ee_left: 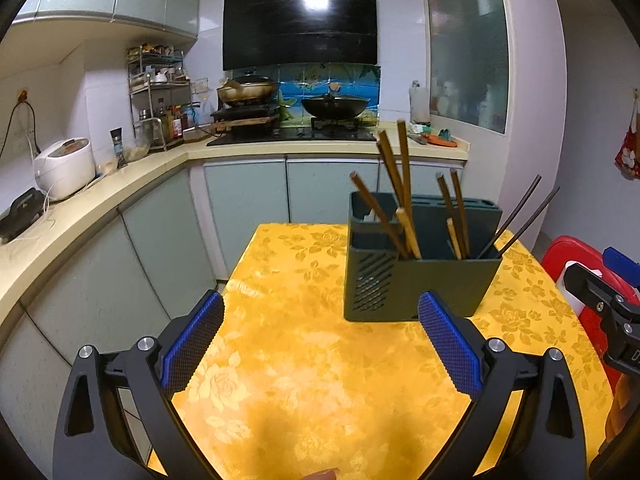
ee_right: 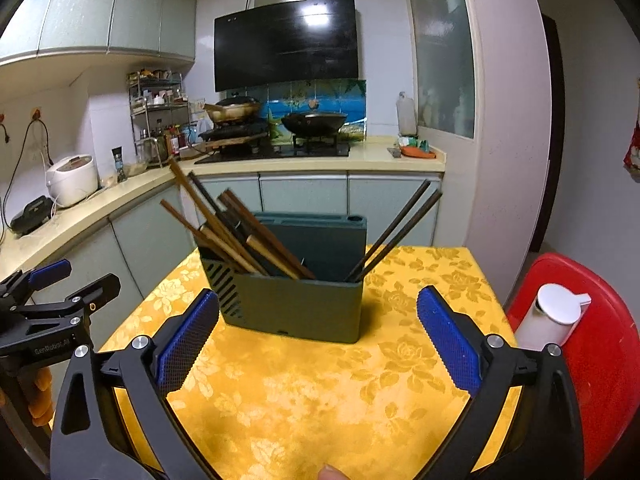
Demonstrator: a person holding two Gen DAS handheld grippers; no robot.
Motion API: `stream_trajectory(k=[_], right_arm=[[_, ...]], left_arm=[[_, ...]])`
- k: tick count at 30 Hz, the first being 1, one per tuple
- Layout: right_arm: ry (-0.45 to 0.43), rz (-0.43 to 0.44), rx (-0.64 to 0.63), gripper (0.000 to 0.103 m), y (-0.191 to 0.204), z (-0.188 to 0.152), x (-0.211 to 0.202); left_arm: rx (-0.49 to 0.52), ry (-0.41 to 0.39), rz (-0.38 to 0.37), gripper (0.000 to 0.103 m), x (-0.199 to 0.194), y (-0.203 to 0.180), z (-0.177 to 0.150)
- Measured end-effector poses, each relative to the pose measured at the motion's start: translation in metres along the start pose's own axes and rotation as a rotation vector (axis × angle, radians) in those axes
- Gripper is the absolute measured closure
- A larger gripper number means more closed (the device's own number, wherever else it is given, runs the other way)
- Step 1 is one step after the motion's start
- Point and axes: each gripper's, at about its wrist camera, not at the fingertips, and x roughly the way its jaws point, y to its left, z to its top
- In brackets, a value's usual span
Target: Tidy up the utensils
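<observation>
A dark green utensil holder (ee_left: 420,280) (ee_right: 296,304) stands upright on the yellow tablecloth (ee_left: 304,360) (ee_right: 312,392). Several brown wooden chopsticks (ee_left: 394,184) (ee_right: 224,224) lean in its left compartments. Two thin dark chopsticks (ee_left: 520,220) (ee_right: 396,228) lean out at its right end. My left gripper (ee_left: 322,340) is open over bare cloth, in front and left of the holder. My right gripper (ee_right: 318,336) is open too, just in front of the holder, with nothing between its blue pads. Each gripper shows at the edge of the other's view.
A red plastic chair (ee_right: 592,344) stands right of the table with a white dispenser bottle (ee_right: 552,316) on it. Behind the table runs an L-shaped kitchen counter (ee_left: 120,176) with a rice cooker (ee_left: 64,168), spice rack (ee_left: 158,96), and stove with pans (ee_left: 288,120).
</observation>
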Motion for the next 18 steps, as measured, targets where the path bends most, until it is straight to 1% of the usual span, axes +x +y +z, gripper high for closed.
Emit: stream_trajectory(k=[5, 18], right_arm=[[0.018, 0.007, 0.011, 0.007, 0.003, -0.006, 0.003], [0.027, 0.001, 0.007, 0.007, 0.007, -0.01, 0.005]], left_arm=[[-0.001, -0.004, 0.016, 0.008, -0.001, 0.001, -0.009], [-0.002, 0.0, 0.018, 0.007, -0.001, 0.002, -0.012]])
